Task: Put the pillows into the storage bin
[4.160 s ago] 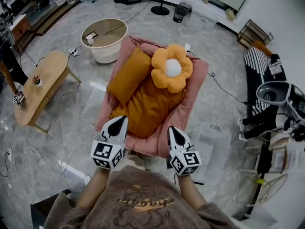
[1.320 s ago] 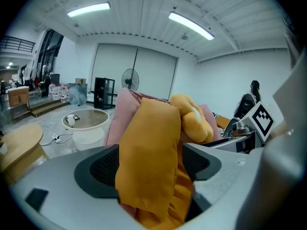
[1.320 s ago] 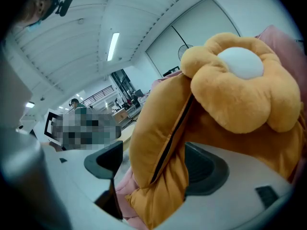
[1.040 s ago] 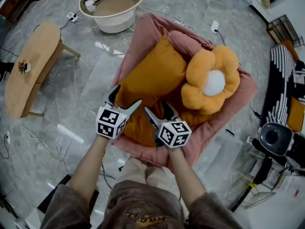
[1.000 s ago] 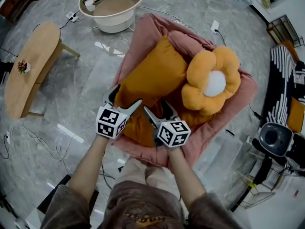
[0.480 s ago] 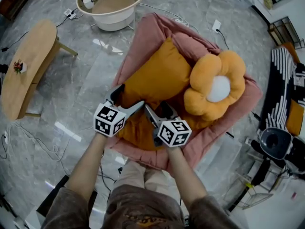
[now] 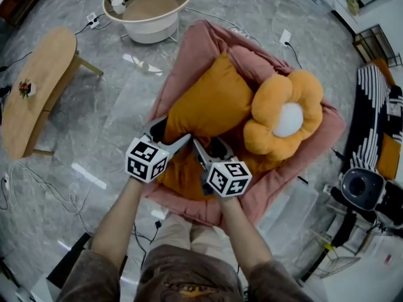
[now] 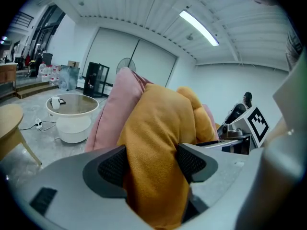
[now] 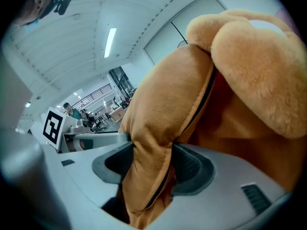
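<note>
An oblong orange pillow [image 7: 204,104] lies on a larger orange pillow [image 7: 186,168] in a pink padded seat [image 7: 189,43]. A flower-shaped orange pillow [image 7: 283,118] with a white centre rests at the right. My left gripper [image 7: 167,137] is at the oblong pillow's near left corner, jaws closing, both pads pressing orange fabric [image 8: 160,128]. My right gripper [image 7: 209,150] is beside it, jaws closing on a zippered orange edge [image 9: 163,114]. The flower pillow [image 9: 259,75] bulges at the right. The round white storage bin [image 7: 148,8] stands on the floor beyond the seat.
A light wooden table [image 7: 34,90] stands at the left with cables [image 7: 38,181] on the floor near it. Dark equipment [image 7: 365,187] and a striped item [image 7: 371,106] crowd the right side. The bin [image 8: 72,116] shows left of the pink seat [image 8: 112,109].
Both grippers' jaws have narrowed onto the orange fabric at the pillows' near edge. The hands have hardly shifted, and the pillows lie as before.
</note>
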The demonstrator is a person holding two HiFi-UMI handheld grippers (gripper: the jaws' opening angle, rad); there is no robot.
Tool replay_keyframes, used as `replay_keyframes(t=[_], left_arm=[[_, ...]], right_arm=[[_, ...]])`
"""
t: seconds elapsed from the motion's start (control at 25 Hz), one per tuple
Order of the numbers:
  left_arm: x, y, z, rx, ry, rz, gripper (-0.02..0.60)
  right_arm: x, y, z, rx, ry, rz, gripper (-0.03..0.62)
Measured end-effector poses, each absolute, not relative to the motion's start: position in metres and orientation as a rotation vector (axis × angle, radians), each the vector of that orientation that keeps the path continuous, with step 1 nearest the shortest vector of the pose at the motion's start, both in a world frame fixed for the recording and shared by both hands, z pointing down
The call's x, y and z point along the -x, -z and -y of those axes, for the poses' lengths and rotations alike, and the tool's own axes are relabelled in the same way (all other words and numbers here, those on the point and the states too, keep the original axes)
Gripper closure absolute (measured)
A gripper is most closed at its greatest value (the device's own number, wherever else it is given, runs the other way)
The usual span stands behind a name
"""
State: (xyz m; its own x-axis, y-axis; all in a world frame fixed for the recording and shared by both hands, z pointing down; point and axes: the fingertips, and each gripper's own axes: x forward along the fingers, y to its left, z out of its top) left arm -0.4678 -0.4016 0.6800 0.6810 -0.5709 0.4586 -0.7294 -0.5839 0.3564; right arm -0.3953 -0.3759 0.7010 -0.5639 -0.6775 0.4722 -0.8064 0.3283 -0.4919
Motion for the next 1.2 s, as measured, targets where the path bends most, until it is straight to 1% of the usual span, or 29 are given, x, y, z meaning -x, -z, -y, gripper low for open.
replay_keyframes(t=[0.48, 0.84, 1.0, 1.2], left_arm=[[0.490, -0.612, 0.343, -2.298, -0.416, 1.081, 0.261], [0.509, -0.538, 0.292, -2.305, -0.365, 1.149, 0.261], [0.491, -0.504, 0.277, -2.359, -0.349, 1.137, 0.261], [0.444, -0.475, 0.257, -2.443, -0.325, 1.061, 0.261]], right_arm=[[0.414, -0.637, 0.323, -1.272, -1.155, 2.446, 0.345], [0.431, -0.562, 0.277, -1.239, -1.079, 2.524, 0.347], [0.413, -0.529, 0.262, -1.278, -1.034, 2.560, 0.347], [0.367, -0.500, 0.236, -1.396, -0.972, 2.557, 0.349]])
